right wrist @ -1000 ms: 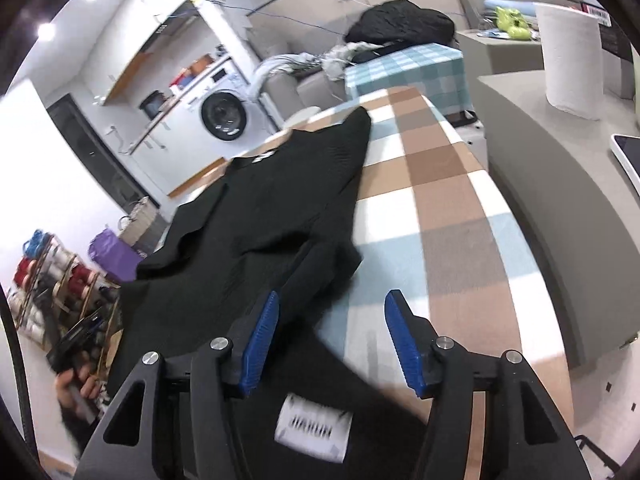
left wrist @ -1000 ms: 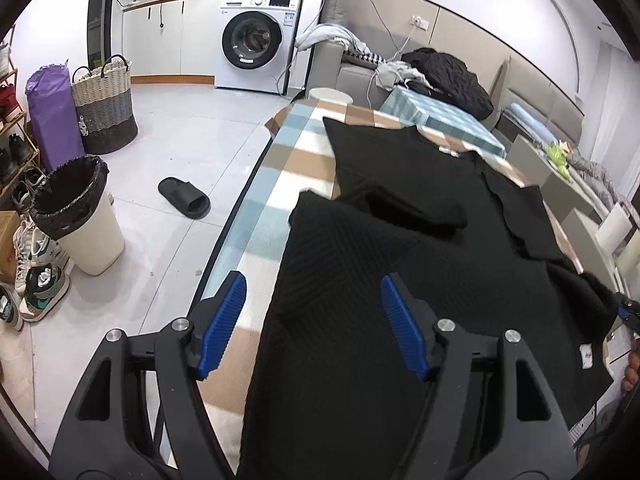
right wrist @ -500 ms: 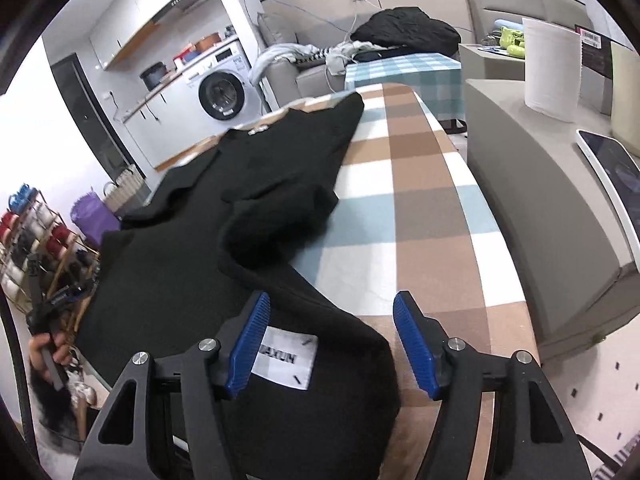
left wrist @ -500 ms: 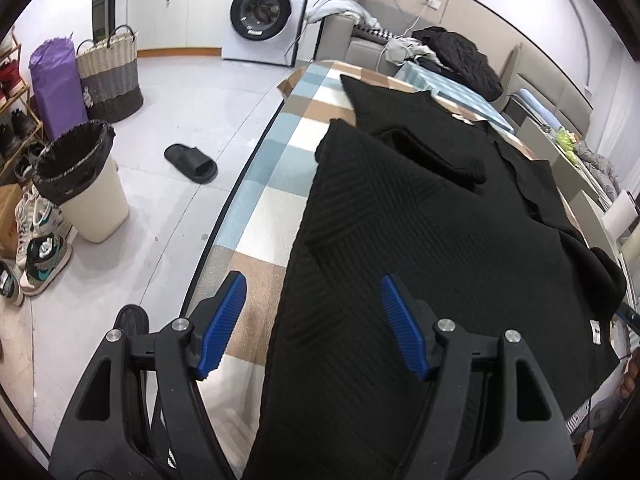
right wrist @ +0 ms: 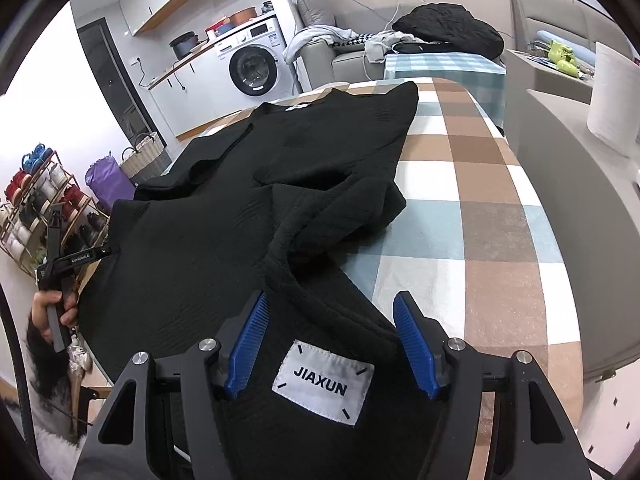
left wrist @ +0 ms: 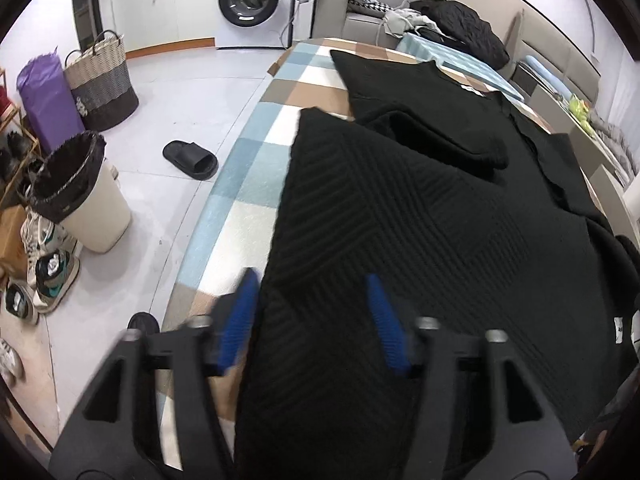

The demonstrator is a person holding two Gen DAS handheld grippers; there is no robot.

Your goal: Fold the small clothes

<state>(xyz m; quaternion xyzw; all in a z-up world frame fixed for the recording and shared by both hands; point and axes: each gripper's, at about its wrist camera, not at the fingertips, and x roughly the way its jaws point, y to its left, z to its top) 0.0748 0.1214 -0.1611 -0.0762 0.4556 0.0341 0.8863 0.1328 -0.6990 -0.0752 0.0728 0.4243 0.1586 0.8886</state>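
The black sweater (left wrist: 400, 220) lies spread on the checkered desk (left wrist: 256, 184). Its near left edge runs between the blue pads of the left tool (left wrist: 314, 312), whose jaws are closing but not yet pressing. The right tool (right wrist: 330, 340) stands open, the sweater's JIAXUN label (right wrist: 323, 382) between its pads.

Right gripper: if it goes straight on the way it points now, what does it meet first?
Probably the black garment: the right gripper points down at its near hem, where the white label lies between the open fingers. The checked table cover lies underneath.
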